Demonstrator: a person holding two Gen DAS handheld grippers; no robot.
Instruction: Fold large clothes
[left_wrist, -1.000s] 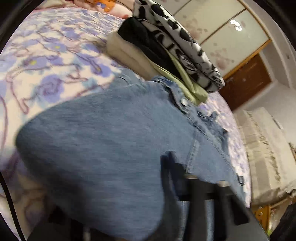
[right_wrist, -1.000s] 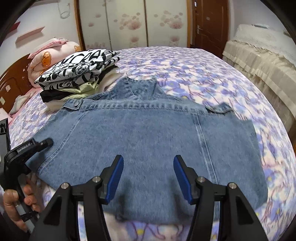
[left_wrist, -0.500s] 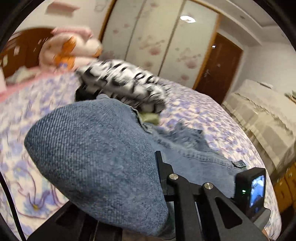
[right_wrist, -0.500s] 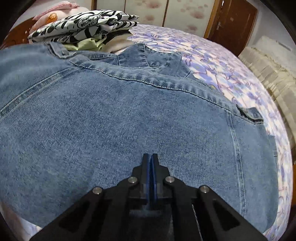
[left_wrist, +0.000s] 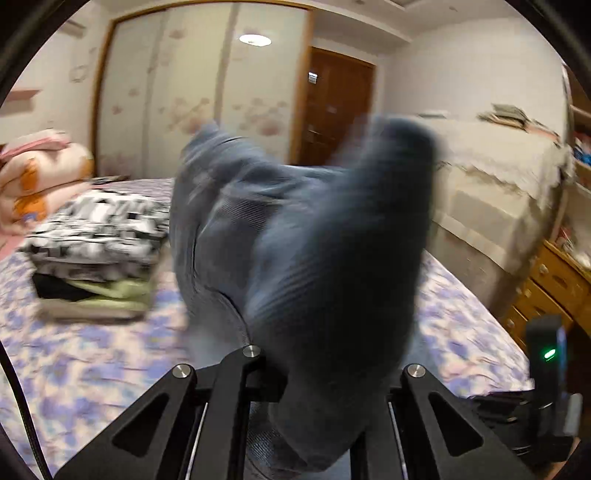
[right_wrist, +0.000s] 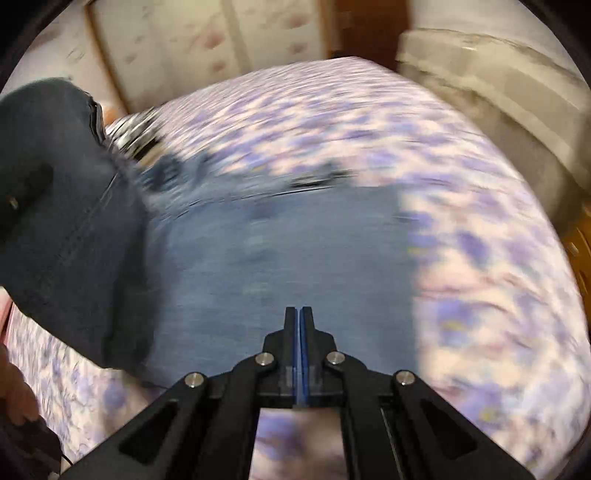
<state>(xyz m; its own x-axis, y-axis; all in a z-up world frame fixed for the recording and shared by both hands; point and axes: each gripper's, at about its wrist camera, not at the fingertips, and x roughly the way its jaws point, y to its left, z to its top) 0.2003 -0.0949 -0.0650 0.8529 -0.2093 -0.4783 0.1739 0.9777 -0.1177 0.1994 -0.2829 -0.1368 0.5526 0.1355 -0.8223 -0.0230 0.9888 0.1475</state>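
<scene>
- The floral bedspread lay nearest; beyond stood one pile of folded clothes, a wardrobe and one door.
- One denim garment lay across the bed, its left part lifted.
- The left gripper was clamped on denim bunched over its jaws.
- The right gripper was closed on the near hem.

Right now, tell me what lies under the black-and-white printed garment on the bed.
Under the black-and-white garment sit folded black, pale green and beige layers, on the floral bedspread. Anything farther inside the pile is hidden.

Blue denim garment — half lifted off bed
</scene>
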